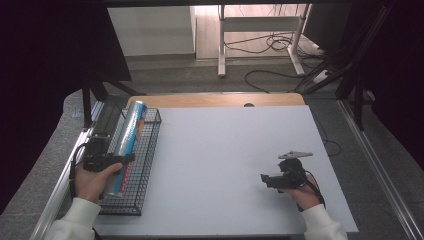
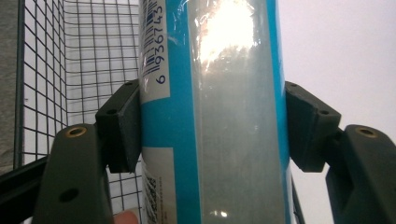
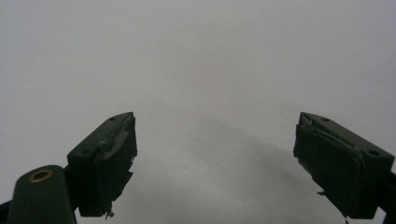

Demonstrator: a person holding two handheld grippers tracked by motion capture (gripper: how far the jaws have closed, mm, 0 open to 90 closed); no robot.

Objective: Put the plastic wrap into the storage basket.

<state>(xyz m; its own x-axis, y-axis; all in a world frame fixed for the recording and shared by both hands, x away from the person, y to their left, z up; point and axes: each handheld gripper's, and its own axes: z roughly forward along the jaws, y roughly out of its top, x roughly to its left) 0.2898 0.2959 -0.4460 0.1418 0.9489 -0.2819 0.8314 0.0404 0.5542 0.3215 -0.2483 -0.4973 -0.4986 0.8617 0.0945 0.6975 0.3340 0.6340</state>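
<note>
A long blue and silver tube (image 1: 129, 137) with a barcode label lies lengthwise over a black wire basket (image 1: 148, 165) at the table's left edge. My left gripper (image 1: 116, 161) is shut on the tube's near part. In the left gripper view both black pads (image 2: 122, 126) press against the sides of the tube (image 2: 219, 112), with the basket mesh (image 2: 88, 60) behind. My right gripper (image 1: 264, 179) rests low over the white table at the right, pointing left. In the right gripper view its jaws (image 3: 215, 163) stand wide apart with only bare white surface between them.
The white tabletop (image 1: 225, 165) spreads between the basket and the right hand. A wooden strip (image 1: 215, 100) runs along the table's far edge. Metal rails flank both sides, and a desk frame with loose cables (image 1: 270, 45) stands on the floor beyond.
</note>
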